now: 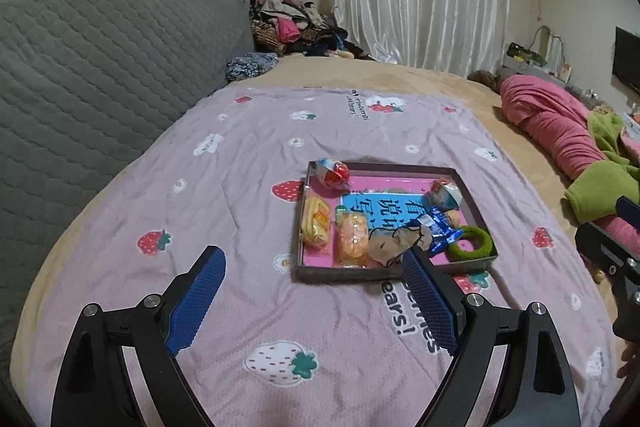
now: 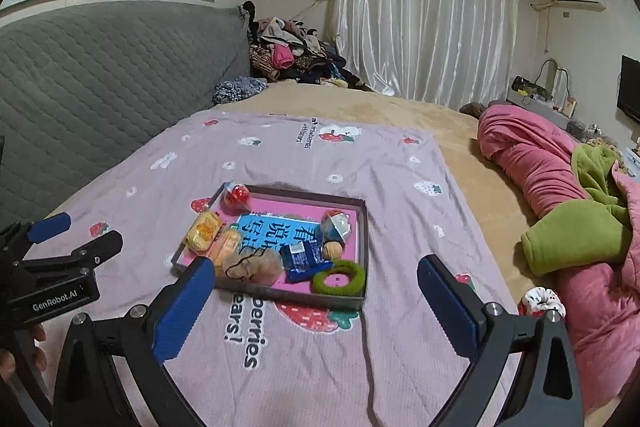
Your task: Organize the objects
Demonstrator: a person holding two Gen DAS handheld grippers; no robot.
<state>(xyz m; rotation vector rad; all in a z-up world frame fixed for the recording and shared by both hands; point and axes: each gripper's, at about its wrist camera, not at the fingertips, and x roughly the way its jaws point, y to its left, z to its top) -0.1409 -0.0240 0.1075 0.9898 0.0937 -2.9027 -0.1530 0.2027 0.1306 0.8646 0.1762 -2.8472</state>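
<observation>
Both grippers, left (image 1: 314, 269) & right (image 2: 316, 281), hovered w/ jaws apart & empty over the bed, the tray (image 2: 362, 239) of objects just beyond, its long axis running left-right, neither clearly nearer.

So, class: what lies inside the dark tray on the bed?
Inside the tray: a blue booklet, green ring, blue packet, yellow snack packs, walnut and two red-and-white wrapped items. The booklet's lower part is covered.

Matt printed cloth blanket (image 2: 360, 155); fuzzy green ring (image 2: 339, 278); crinkly glossy blue wrapper (image 2: 302, 259); satin-shiny curtain (image 2: 424, 7); quilted grey headboard cloth (image 1: 100, 67).
</observation>
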